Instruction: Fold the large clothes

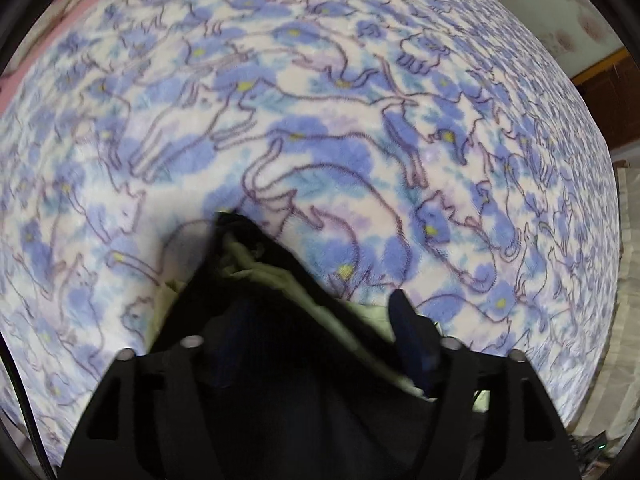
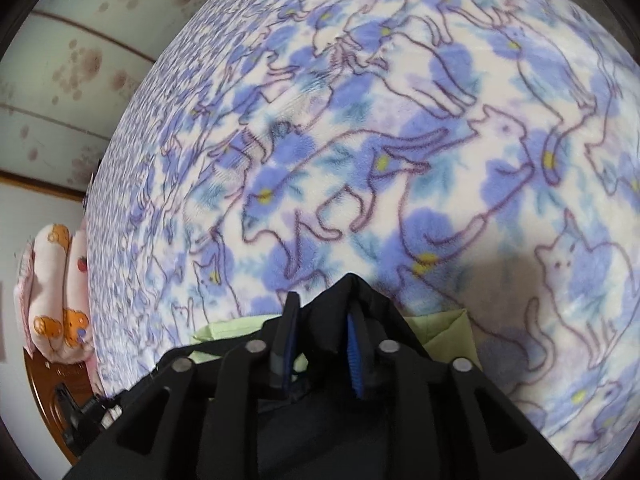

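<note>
Black garment with pale green lining lay bunched on a fleecy cat-print blanket, a gripper at each end.

The blanket (image 1: 320, 120) was plush and napped, white with blue flowers and purple-outlined cats. On it the black garment (image 1: 256, 256) rose to a soft peak, smooth green lining (image 1: 276, 276) showing in its folds. The left gripper (image 1: 320, 320) stood wide, its matte black fingers (image 1: 412, 328) apart over the cloth, not pinching it. The right gripper (image 2: 324, 344) stood narrow, its ribbed blue pads (image 2: 354, 356) flanking a fold of black fabric; whether they pressed it I could not tell. Rounded pink pillows (image 2: 56, 292) lay beyond the blanket's edge.
</note>
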The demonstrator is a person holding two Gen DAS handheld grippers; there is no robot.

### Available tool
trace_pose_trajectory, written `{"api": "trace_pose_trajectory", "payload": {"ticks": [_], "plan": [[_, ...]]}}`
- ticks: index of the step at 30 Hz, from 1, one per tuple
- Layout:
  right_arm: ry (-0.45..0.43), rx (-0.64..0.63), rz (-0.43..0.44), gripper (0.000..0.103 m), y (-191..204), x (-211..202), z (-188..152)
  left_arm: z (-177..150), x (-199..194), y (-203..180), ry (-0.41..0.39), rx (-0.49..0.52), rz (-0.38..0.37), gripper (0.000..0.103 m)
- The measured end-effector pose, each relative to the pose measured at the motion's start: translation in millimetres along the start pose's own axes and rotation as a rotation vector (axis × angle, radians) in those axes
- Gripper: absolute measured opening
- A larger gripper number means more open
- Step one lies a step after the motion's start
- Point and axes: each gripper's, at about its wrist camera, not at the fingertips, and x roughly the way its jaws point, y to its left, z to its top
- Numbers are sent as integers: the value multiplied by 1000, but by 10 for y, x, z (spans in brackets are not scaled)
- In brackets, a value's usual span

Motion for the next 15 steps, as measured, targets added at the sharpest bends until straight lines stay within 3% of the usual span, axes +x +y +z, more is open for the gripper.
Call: {"api": "trace_pose_trajectory", "payload": {"ticks": [2,4,8,15], "plan": [[-13,-40,-23,56,10,-94,16,-2,-136,-5,-50,31,49,76],[-48,-89,-59,65,48,-186,16,-30,-276,12,-94,62,64,80],[-74,-175,-98,66,15,-371,-63,-146,-411,117,-79,73,31,80],[-71,-241,-73,66,-230,-646,-451,-589,-511,486,-22,74,-8,80]]}}
